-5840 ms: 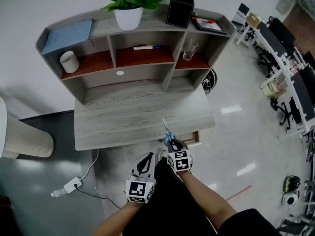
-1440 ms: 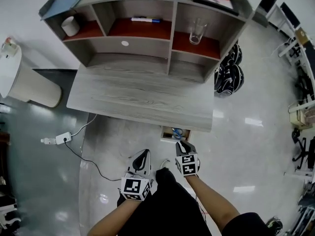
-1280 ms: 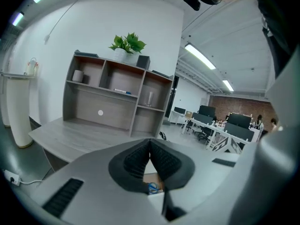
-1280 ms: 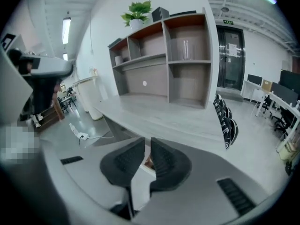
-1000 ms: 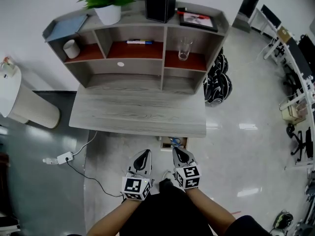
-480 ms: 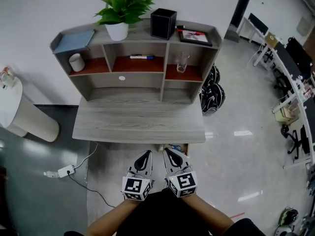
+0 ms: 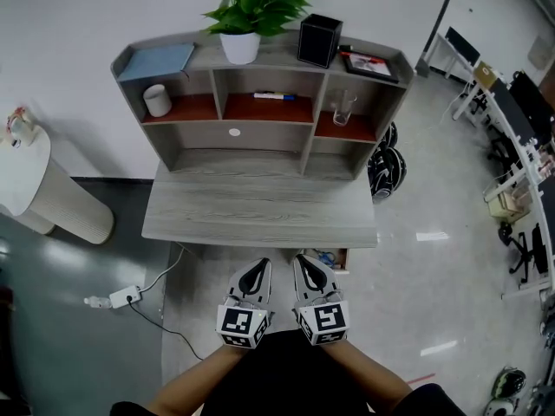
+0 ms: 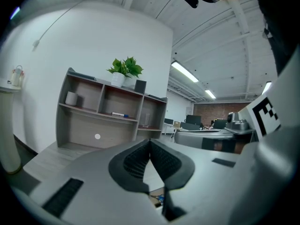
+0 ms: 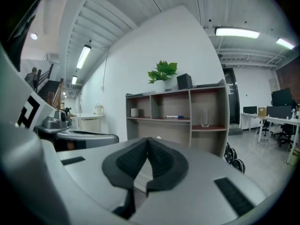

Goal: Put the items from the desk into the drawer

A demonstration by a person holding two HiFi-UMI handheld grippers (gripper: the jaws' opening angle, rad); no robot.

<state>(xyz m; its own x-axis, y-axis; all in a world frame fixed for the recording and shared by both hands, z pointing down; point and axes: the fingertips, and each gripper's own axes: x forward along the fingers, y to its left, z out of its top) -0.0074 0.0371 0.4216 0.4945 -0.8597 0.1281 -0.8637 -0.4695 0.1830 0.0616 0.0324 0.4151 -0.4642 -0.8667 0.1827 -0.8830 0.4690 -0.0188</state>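
Observation:
The grey wooden desk (image 7: 260,211) has a bare top. Under its front right edge a drawer (image 7: 340,259) stands partly open, with a blue-handled item (image 7: 324,256) lying inside. My left gripper (image 7: 258,266) and right gripper (image 7: 301,259) hover side by side just in front of the desk edge, both shut and holding nothing. In the left gripper view the jaws (image 8: 150,142) meet, and the blue item (image 8: 160,199) shows below them. The right gripper (image 9: 148,140) points at the hutch, pads pressed together.
The hutch holds a plant (image 7: 260,3), black box (image 7: 318,40), picture frame (image 7: 368,63), blue book (image 7: 156,61), white cup (image 7: 157,100), marker (image 7: 273,96) and glass (image 7: 342,107). A white cylinder (image 7: 43,189) stands left, a power strip (image 7: 117,298) lies on the floor, black wheels (image 7: 386,167) right.
My right gripper has let go of the blue-handled item into the drawer and drawn back beside the left one. The head view has shifted and the desk sits further right.

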